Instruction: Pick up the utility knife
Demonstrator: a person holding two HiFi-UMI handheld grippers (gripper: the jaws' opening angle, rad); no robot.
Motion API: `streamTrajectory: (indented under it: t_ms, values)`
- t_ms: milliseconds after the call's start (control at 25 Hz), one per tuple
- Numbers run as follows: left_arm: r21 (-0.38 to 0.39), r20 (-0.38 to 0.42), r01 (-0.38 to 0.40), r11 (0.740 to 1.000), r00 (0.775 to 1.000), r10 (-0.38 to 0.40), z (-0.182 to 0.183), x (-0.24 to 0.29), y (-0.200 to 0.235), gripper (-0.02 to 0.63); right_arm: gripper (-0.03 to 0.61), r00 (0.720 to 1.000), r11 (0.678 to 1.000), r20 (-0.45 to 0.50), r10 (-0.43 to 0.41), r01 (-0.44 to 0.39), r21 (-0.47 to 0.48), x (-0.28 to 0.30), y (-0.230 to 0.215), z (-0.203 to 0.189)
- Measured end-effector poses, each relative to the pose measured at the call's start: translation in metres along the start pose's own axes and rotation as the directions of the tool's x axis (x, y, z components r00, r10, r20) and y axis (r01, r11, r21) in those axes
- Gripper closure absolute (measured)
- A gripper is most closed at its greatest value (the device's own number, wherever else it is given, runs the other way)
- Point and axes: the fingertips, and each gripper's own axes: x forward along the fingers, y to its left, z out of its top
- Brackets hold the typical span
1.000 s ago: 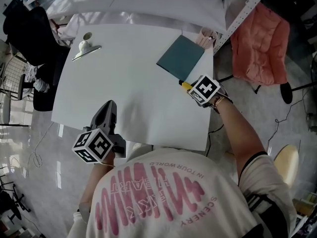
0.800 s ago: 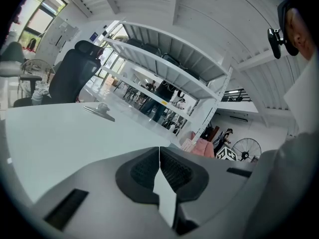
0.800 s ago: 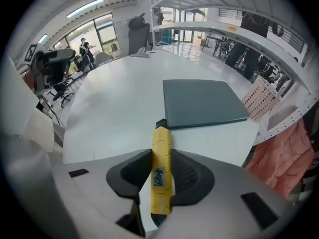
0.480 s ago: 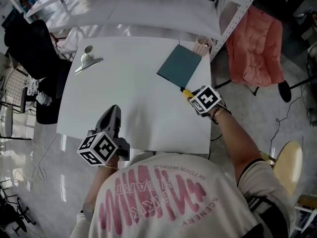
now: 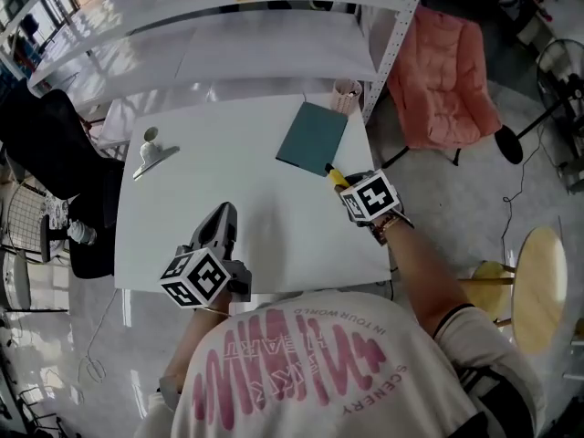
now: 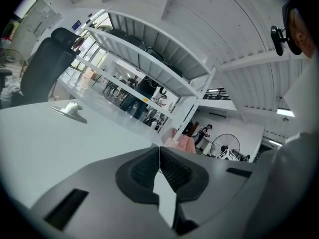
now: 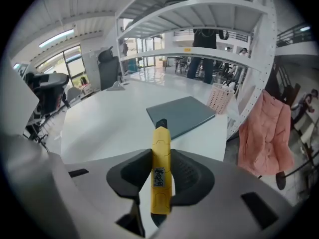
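Yellow plastic utility knife (image 5: 334,174) with a black nose is up and off the white desk (image 5: 255,167)! In the head view, the right hand-held gripper (image 5: 343,182) has it. A second ago the nose sat right at the near corner of the flat teal mat (image 5: 312,137); now it hangs just clear of that corner, near the desk's right edge. The left hand-held gripper (image 5: 223,221) hovers over the front edge, well apart from the knife and playing no part in this. Over to the left gripper view: its jaws meet tip to tip with nothing between them, and it looks out across the bare desk toward a small white knob on a flat metal plate (image 6: 69,110). Now the right gripper view, and this is the one that counts. The jaws stand partly closed, their pads pressing on both flat sides of the yellow handle about mid-body. The label faces the camera and the nose points out toward the mat, with open desk showing below it and no contact anywhere. No blade shows past the nose. The pick-up looks as good as done to me; what's left is simply keeping that squeeze steady so the handle doesn't slide down through the pads.
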Motion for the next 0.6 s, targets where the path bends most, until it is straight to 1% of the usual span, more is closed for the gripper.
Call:
streamTrajectory:
  t_ms: [80, 200, 320, 440, 600]
  values:
    - [0.010, -0.015, 0.035, 0.999, 0.999, -0.035, 0.001, 0.005, -0.006, 0.589, 0.448, 0.999, 0.997, 0.044, -0.029, 0.027, 0.066, -0.007, 0.000, 0.005]
    - [0.030, -0.033, 0.087, 0.996, 0.996, -0.086, 0.003, 0.013, -0.016, 0.589, 0.447, 0.991, 0.990, 0.104, -0.081, 0.067, 0.128, -0.022, 0.002, 0.012]
    - [0.046, -0.047, 0.117, 0.992, 0.992, -0.114, 0.004, 0.016, -0.022, 0.589, 0.446, 0.978, 0.981, 0.181, -0.100, 0.066, 0.181, -0.040, 0.009, 0.024]
    - [0.053, -0.072, 0.158, 0.986, 0.985, -0.154, 0.002, 0.020, -0.028, 0.589, 0.446, 0.955, 0.968, 0.266, -0.128, 0.063, 0.241, -0.060, 0.015, 0.036]
    - [0.069, -0.092, 0.202, 0.977, 0.976, -0.195, 0.000, 0.018, -0.037, 0.589, 0.446, 0.916, 0.957, 0.357, -0.184, 0.083, 0.279, -0.089, 0.024, 0.045]
